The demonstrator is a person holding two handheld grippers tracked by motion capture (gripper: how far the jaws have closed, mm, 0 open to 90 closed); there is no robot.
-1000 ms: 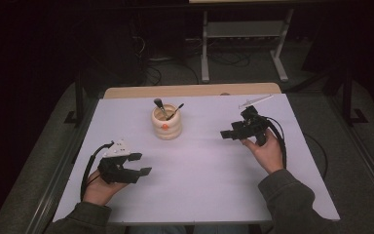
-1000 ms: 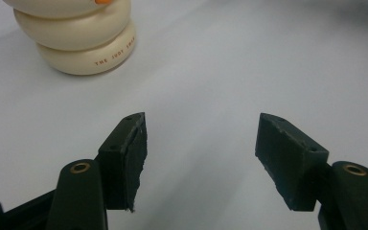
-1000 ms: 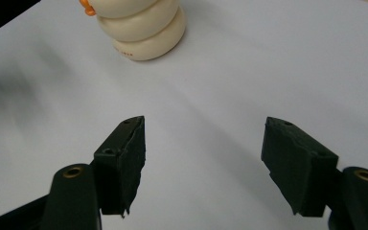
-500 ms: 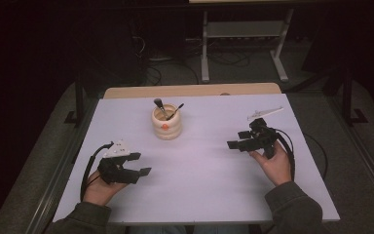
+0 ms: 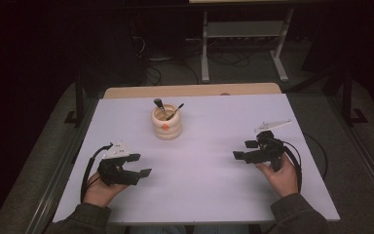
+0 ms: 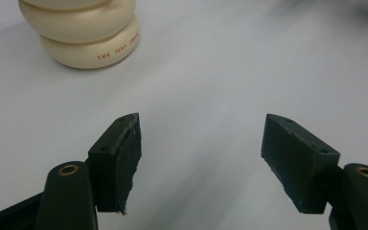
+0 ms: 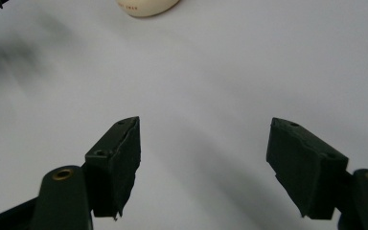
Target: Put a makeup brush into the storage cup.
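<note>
Left tongs (image 5: 135, 165): near the desk's front left corner, jaws wide apart and just been opening further, nothing between them; the left gripper view shows bare desk between the pads.
Right tongs (image 5: 246, 151): toward the right edge of the desk (image 5: 214, 190), jaws wide apart, likewise just been opening, nothing held; low over the top.
Holder (image 5: 166, 122): cream ribbed pot, upright, past the middle toward the far edge, left of centre, well apart from both tongs.
Utensils (image 5: 165, 110): two dark-handled pieces standing in the holder, leaning apart.
Progress: judged complete or nearly so; both utensils are stowed, nothing loose lies on the desk.
Remaining: apparently nothing.
Count: two tongs, one holder, two utensils.
</note>
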